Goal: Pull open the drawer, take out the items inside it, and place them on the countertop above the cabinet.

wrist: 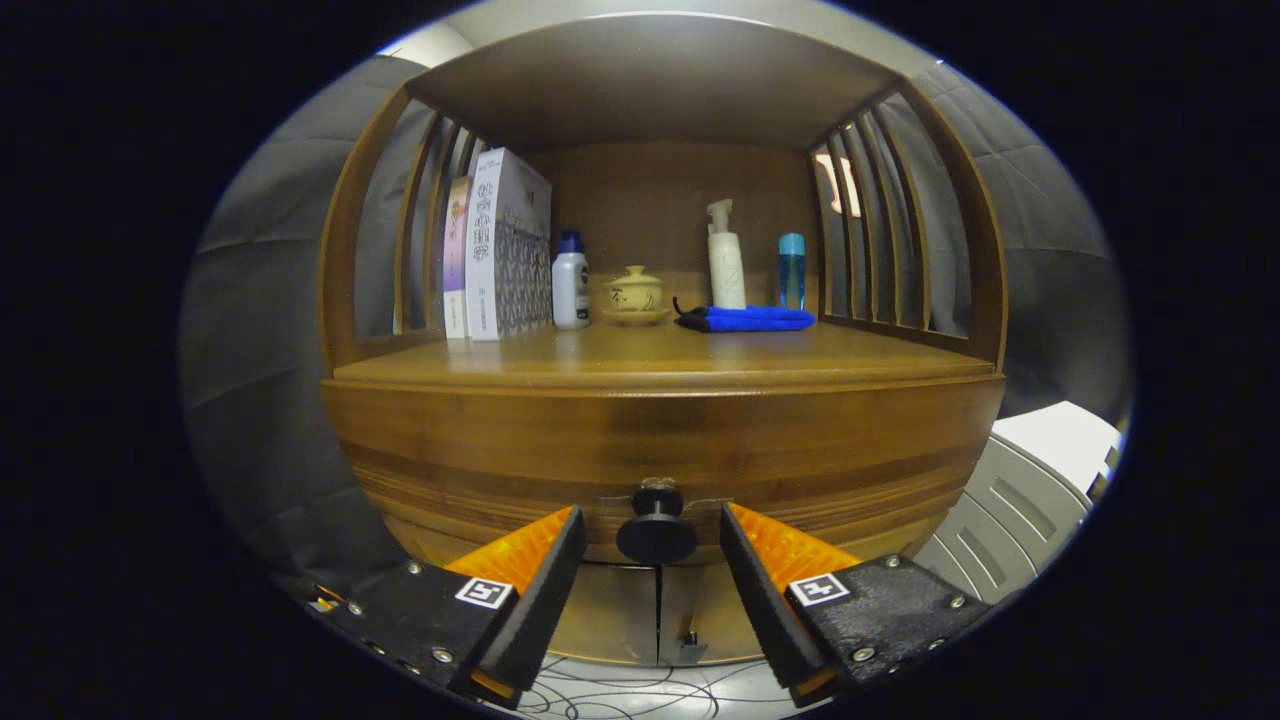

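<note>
currently the gripper (653,540) is standing wide open with the drawer's black knob (656,530) between its fingers, untouched; closing squarely on the knob and pulling straight back should be avoiding slip.

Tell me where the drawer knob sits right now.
In the gripper view, the black drawer knob sits at the middle of the wooden drawer front, under the countertop, in the gap between the open gripper's fingers, neither touching it.
</note>
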`<state>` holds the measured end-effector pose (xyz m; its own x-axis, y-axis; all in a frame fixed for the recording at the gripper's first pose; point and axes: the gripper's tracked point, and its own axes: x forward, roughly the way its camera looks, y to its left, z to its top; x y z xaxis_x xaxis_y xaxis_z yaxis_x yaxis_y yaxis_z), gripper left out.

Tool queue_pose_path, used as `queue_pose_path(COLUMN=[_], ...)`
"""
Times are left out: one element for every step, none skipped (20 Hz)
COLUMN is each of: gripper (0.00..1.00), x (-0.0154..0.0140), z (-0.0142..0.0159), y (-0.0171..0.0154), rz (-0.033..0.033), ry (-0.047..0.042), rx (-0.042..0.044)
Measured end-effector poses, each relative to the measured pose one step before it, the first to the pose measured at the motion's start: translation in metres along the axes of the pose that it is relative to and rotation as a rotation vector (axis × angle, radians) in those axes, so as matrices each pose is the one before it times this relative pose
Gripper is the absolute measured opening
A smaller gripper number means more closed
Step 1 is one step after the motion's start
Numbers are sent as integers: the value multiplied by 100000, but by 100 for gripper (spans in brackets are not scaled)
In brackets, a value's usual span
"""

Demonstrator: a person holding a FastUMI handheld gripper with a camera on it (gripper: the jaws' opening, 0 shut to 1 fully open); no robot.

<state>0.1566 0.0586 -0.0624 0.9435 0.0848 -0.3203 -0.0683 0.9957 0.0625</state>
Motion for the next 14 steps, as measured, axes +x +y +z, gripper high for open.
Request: queue_pose_path(gripper=[83, 78, 76, 72, 69, 61, 56, 51, 50, 49, 47, 45, 44, 40], x=[418, 241, 334, 170, 157, 305, 198, -62, 105, 56, 4, 19, -135, -37], z=[-828, -48, -50, -27, -115, 66, -166, 2, -6, -16, -68, -71, -123, -34], y=[-89, -73, -121, -156, -95, 270, 176, -193, 31, 4, -25, -13, 8, 8], rz=[-307, -304, -474, -565, -202, 1157, 65, -431, -897, -1048, -1085, -734, 51, 264], ry=[233, 440, 466, 755, 469, 232, 754, -97, 584, 448, 1203, 1599, 2102, 1443], rx=[324, 533, 799, 523, 60, 181, -450, -1051, -642, -266, 34, -83, -671, -316])
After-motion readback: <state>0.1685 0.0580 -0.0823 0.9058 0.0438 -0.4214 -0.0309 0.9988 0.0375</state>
